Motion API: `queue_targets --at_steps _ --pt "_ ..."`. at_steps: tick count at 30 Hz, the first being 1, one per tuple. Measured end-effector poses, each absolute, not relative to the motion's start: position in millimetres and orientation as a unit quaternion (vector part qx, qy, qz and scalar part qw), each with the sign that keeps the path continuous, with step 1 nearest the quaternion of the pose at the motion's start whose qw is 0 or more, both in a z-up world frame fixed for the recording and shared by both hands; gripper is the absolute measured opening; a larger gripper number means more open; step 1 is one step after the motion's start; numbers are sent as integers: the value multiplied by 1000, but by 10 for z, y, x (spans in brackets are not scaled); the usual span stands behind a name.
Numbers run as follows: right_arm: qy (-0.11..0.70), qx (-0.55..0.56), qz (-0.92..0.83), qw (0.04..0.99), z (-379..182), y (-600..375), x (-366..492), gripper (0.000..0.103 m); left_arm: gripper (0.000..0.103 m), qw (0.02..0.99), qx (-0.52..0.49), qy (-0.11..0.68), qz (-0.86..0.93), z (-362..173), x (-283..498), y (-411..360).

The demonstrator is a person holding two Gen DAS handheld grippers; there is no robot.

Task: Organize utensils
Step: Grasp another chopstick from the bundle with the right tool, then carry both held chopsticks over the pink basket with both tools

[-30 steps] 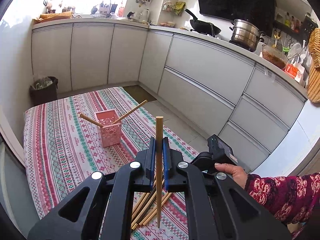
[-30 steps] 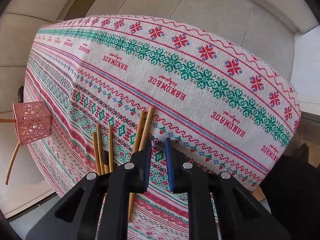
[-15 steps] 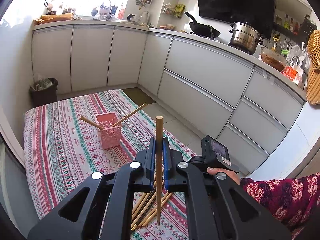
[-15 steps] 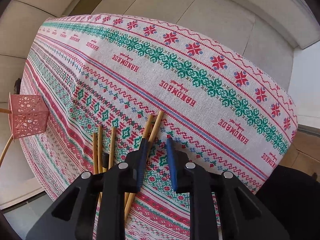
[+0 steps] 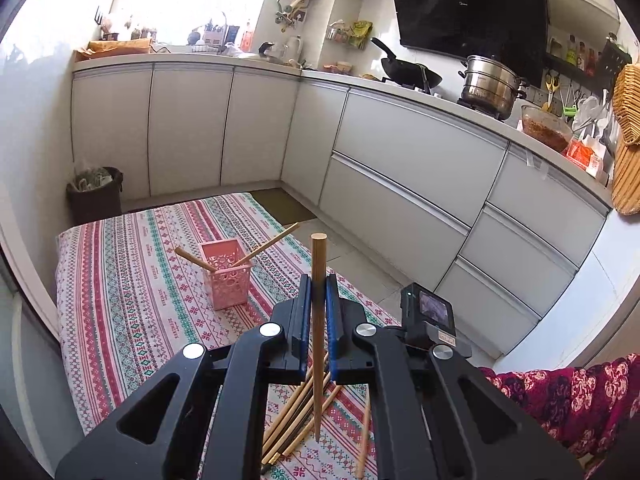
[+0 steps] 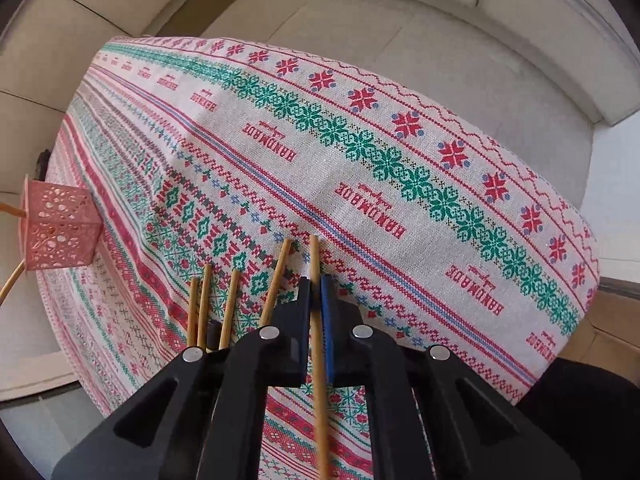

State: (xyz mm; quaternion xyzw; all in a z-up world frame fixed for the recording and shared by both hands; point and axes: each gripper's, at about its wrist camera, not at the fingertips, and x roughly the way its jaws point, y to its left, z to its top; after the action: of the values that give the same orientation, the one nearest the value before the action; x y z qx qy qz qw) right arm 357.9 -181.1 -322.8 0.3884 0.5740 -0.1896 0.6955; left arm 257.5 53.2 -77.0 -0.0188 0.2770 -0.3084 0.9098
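Between left gripper [image 5: 319, 300] pads, chopstick [image 5: 318, 320] stands upright (blunt-end up).

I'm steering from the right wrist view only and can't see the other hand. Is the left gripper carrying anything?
Observer: Yes, the left gripper is shut on one chopstick, held upright.
Operator: Anything already in the pink basket?
Observer: Two chopsticks lean out of the pink basket, crossing.
Operator: What lies past the table?
Observer: Grey kitchen cabinets, with a steel pot on the counter.
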Motion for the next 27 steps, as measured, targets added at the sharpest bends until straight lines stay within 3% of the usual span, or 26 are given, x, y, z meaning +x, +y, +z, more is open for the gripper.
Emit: queue_targets --at_steps 8,17,27 --pt "495 372 -115 777 -3065 -1889 3248 5 6 911 -15 282 -302 -789 2579 478" --pt "352 253 -31 901 -2055 -1682 2674 5 6 919 -35 266 -287 -641 2428 397" --pt "239 206 2 949 -1143 -1689 2253 6 6 935 -68 245 -246 -303 2361 407"
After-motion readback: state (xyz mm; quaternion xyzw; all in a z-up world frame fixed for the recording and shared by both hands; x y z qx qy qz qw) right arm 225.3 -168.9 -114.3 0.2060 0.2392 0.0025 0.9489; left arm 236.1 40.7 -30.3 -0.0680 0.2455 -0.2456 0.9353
